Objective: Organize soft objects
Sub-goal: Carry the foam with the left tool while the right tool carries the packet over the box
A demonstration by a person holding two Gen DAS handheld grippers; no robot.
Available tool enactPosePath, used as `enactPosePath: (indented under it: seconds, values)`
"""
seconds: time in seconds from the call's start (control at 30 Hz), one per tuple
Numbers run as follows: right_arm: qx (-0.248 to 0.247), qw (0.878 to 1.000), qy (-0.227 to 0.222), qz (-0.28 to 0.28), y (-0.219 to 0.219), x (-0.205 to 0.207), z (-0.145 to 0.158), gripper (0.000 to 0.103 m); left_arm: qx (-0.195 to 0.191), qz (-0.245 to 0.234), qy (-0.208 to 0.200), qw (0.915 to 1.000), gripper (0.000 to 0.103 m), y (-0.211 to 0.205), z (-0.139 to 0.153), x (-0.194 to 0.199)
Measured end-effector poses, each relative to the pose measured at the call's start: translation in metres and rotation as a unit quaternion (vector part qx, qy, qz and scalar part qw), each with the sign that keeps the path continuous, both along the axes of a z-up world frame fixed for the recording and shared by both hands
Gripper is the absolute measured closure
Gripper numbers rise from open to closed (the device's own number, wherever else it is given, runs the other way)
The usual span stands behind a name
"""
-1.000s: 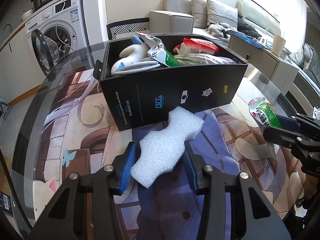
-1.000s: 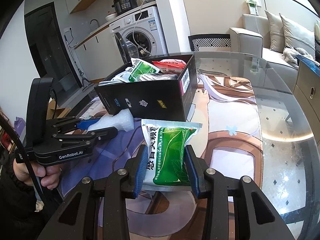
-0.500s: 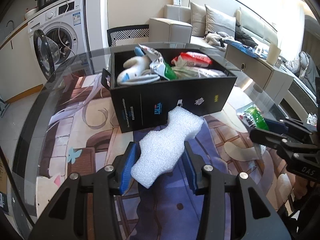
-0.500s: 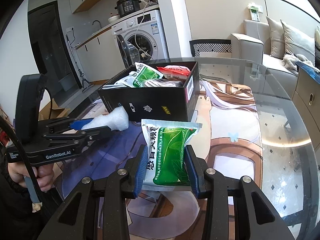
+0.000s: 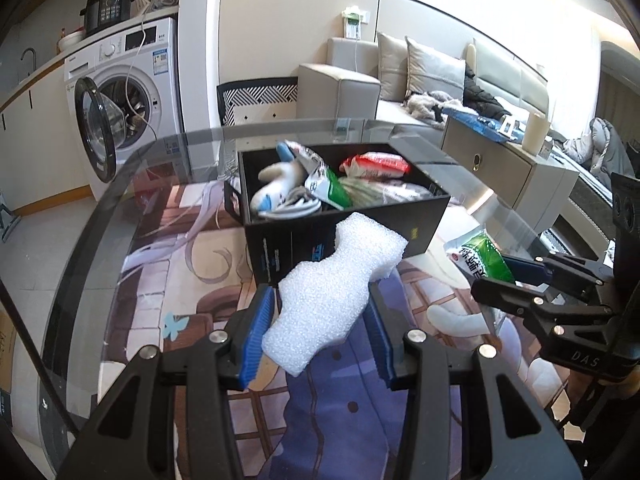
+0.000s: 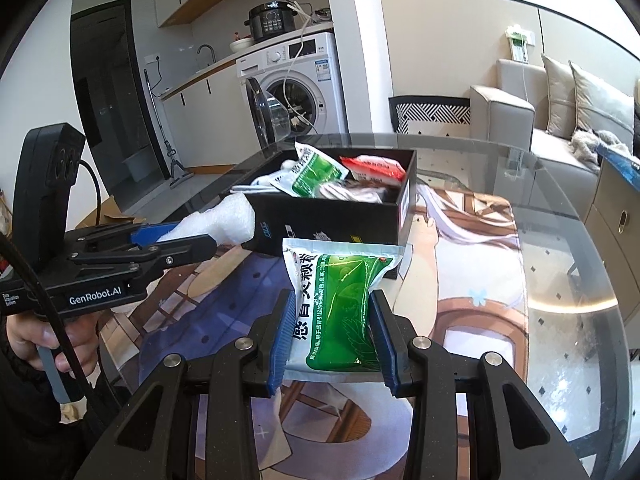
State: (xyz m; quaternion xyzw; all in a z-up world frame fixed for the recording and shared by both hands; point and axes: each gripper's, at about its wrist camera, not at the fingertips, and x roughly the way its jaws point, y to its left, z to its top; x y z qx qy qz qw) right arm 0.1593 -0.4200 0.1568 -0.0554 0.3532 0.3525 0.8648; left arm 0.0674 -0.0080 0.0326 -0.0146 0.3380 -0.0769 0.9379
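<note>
Now two tools: one foam piece (image 5: 334, 292), one green pouch (image 6: 340, 304)

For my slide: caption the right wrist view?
Right tongs grip a green packet before the black box.

A washer (image 5: 120, 92) stands with its door (image 5: 94, 128) open, a cooker (image 5: 108, 6) on top. A sofa (image 5: 420, 76) with cushions (image 5: 434, 72) lines the wall behind a patterned chair (image 5: 260, 96).
</note>
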Motion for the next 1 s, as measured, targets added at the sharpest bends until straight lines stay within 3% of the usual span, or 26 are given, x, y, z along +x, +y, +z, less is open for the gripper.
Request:
enactPosePath:
  seconds: [0.37, 0.73, 1.0]
  values:
    - [0.003, 1.0, -0.024, 0.0, 0.003, -0.001, 0.02, 0.065, -0.023, 0.002, -0.03, 0.9993, 0.059, 0.013, 0.02, 0.003]
    - [-0.001, 0.999, -0.04, -0.006, 0.019, 0.028, 0.046, 0.065, -0.034, 0.018, -0.042, 0.9984, 0.059, 0.019, 0.033, 0.031]
    - [-0.006, 0.999, -0.042, -0.01, 0.032, 0.051, 0.048, 0.065, -0.038, 0.025, -0.043, 0.998, 0.059, 0.017, 0.035, 0.053]
